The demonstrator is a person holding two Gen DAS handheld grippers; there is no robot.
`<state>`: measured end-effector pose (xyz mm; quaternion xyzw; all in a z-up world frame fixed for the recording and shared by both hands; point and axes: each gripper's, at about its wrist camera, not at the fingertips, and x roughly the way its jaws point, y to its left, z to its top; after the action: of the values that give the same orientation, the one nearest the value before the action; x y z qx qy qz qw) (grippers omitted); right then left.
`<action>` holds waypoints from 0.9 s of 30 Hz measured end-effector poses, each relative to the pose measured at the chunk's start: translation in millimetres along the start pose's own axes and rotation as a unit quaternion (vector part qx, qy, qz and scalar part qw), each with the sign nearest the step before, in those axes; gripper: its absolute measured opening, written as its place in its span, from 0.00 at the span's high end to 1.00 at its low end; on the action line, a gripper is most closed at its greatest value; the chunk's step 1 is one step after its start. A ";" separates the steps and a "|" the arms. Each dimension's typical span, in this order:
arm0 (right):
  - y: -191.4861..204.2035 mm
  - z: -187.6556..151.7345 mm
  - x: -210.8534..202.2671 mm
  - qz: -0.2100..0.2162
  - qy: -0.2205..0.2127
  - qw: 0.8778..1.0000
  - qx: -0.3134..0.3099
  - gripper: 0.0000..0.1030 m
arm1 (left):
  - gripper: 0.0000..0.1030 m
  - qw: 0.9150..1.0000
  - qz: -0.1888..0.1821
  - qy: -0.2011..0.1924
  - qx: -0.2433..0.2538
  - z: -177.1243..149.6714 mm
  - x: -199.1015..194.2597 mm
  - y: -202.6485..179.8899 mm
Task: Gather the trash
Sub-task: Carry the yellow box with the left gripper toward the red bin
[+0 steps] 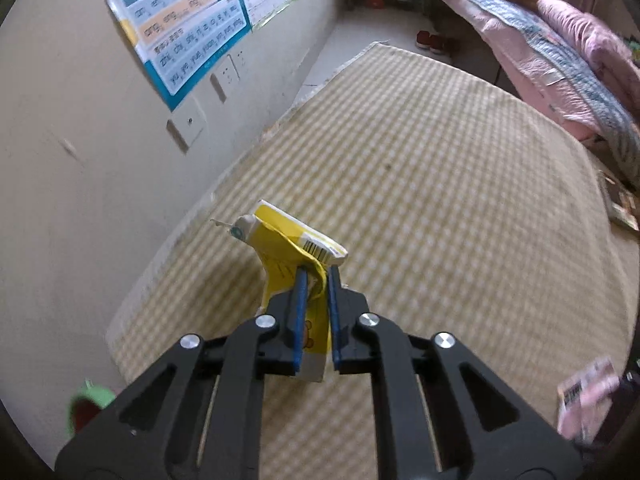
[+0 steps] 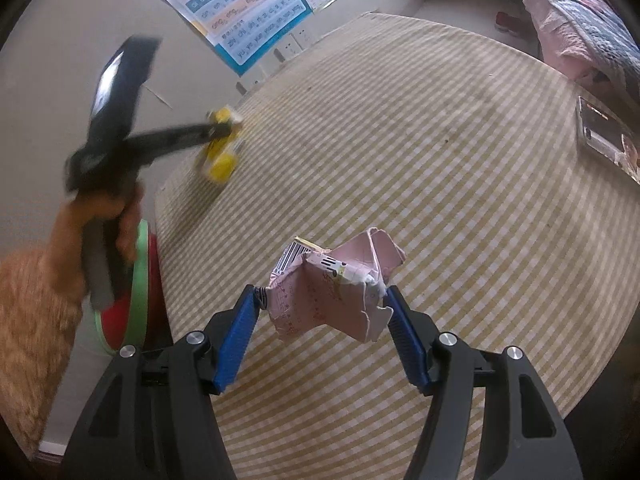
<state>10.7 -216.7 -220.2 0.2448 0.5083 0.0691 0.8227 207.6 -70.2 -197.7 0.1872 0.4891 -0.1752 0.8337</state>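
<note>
A crumpled yellow drink carton stands near the wall-side edge of the checked tablecloth. My left gripper is shut on it, its blue pads pinching the carton's folded side. From the right wrist view, that same left gripper reaches down onto the yellow carton. A torn pink carton with a barcode sits between the blue pads of my right gripper, which is shut on it from both sides above the cloth. The pink carton shows blurred at the lower right of the left wrist view.
A round bin with a green rim and red inside stands beside the table, below the hand holding the left gripper. A flat box lies at the table's right edge. Posters hang on the wall; a pink quilt lies beyond the table.
</note>
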 end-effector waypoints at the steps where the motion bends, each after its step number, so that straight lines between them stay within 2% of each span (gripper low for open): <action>1: -1.4 -0.4 -1.4 0.000 -0.001 1.000 0.002 0.39 | 0.91 1.000 -0.006 -0.003 -0.008 -8.7 -8.4 0.8; 10: -9.8 -4.9 -3.4 -0.002 0.002 1.000 0.019 0.39 | 0.91 0.994 -0.070 -0.017 -0.081 -73.7 -75.6 1.3; 15: -4.1 -7.2 -5.4 -0.005 0.000 1.000 0.010 0.39 | 0.90 0.989 -0.080 -0.026 -0.121 -104.7 -98.2 -2.1; 19: 6.4 -9.2 -6.1 -0.006 -0.002 1.000 -0.001 0.39 | 0.90 0.981 -0.082 -0.039 -0.169 -129.7 -114.1 -3.6; 22: 13.8 -10.4 -4.1 -0.009 0.000 1.000 -0.015 0.39 | 0.90 0.980 -0.086 -0.040 -0.177 -137.7 -118.1 -7.2; 25: 18.1 -12.0 1.5 -0.011 0.009 1.000 -0.023 0.39 | 0.90 0.983 -0.088 -0.014 -0.160 -140.3 -107.1 -14.8; 27: 20.1 -13.4 4.2 -0.011 0.013 1.000 -0.024 0.39 | 0.90 0.982 -0.093 -0.004 -0.165 -143.9 -99.9 -15.7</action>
<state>3.7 -193.2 -218.9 0.2182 0.5197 0.0755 0.8226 46.2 -3.3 -176.9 0.0004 0.5228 -0.1697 0.8354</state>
